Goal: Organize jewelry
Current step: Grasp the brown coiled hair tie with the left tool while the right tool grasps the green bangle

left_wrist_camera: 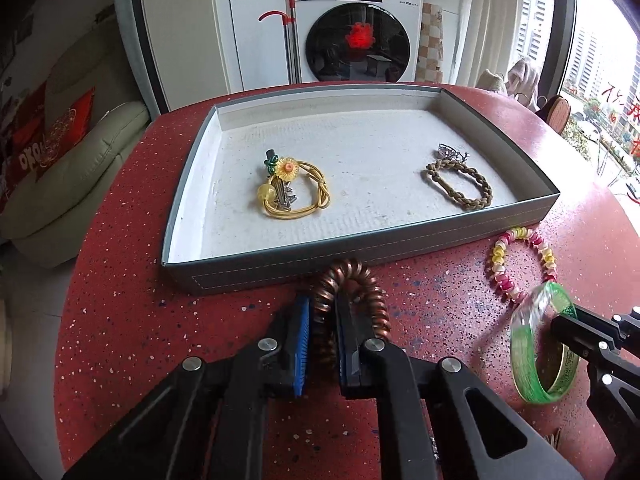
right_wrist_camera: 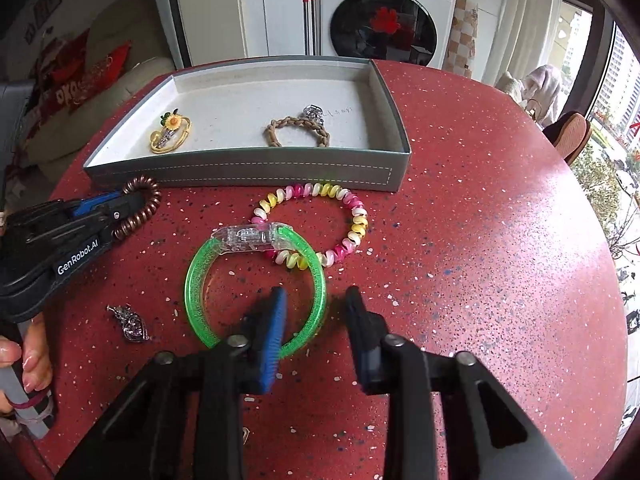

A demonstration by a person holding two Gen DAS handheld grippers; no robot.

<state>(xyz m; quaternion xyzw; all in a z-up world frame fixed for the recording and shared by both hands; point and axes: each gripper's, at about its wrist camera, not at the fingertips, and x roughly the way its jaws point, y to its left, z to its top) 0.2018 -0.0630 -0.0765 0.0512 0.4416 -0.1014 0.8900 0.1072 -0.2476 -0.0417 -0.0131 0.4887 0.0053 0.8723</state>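
My left gripper (left_wrist_camera: 322,308) has its fingers clamped on the copper coil hair tie (left_wrist_camera: 360,280), right against the tray (left_wrist_camera: 280,268) wall. Over on the right, my right gripper (right_wrist_camera: 316,312) has fingers spread, one inside the green bangle (right_wrist_camera: 192,276) on the red tabletop (right_wrist_camera: 480,240), not pinching it.
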